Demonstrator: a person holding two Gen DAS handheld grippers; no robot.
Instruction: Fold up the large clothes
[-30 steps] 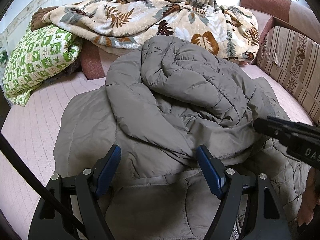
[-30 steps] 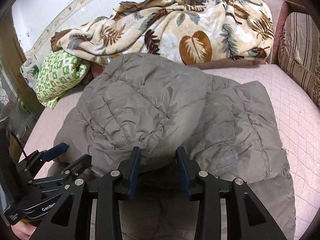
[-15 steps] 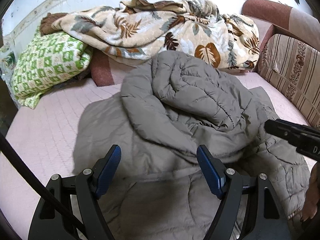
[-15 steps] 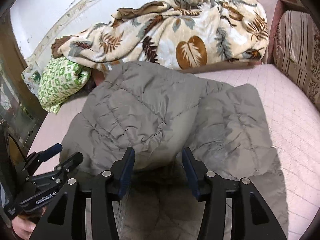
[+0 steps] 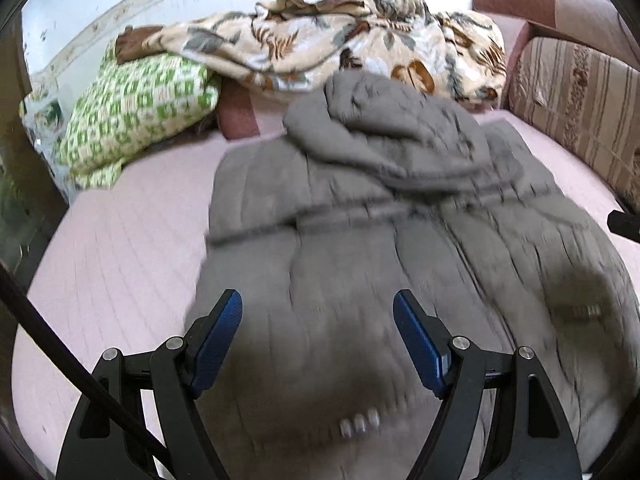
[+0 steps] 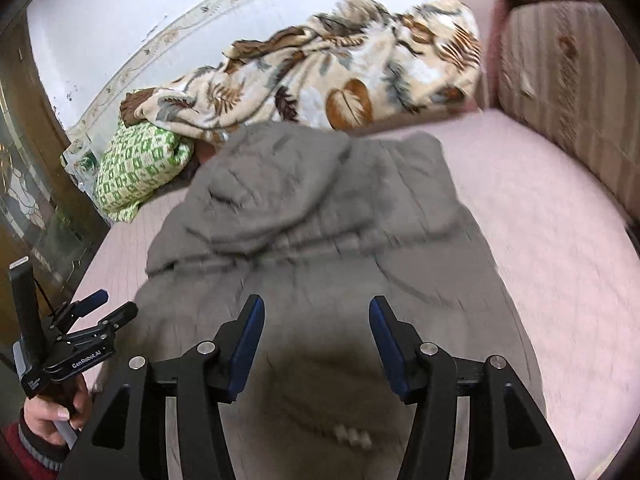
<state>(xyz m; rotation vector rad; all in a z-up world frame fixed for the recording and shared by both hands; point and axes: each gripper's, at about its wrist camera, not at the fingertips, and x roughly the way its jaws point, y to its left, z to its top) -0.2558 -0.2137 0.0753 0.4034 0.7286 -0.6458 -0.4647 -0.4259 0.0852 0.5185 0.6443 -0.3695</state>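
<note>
Grey padded coat point(image 5: 400, 240) lengthwise on bed point(image 6: 560, 240), hood end far.
Left gripper point(image 5: 318, 344) spread, empty; right gripper point(image 6: 316, 340) opening, empty; both over near hem, side by side.

Two handheld grippers share one build: black plastic frames with angular cut-outs, silver round screws at the pivots, and blue pads lining the fingers. A black cable point(image 5: 60, 356) crosses beside the left gripper point(image 5: 318, 316). Seen from the right gripper point(image 6: 316, 320), the left one bears white "GenRobot.AI" lettering; the hand point(image 6: 48, 416) wears a dark red sleeve point(image 6: 20, 452) with a grey-striped cuff.
</note>
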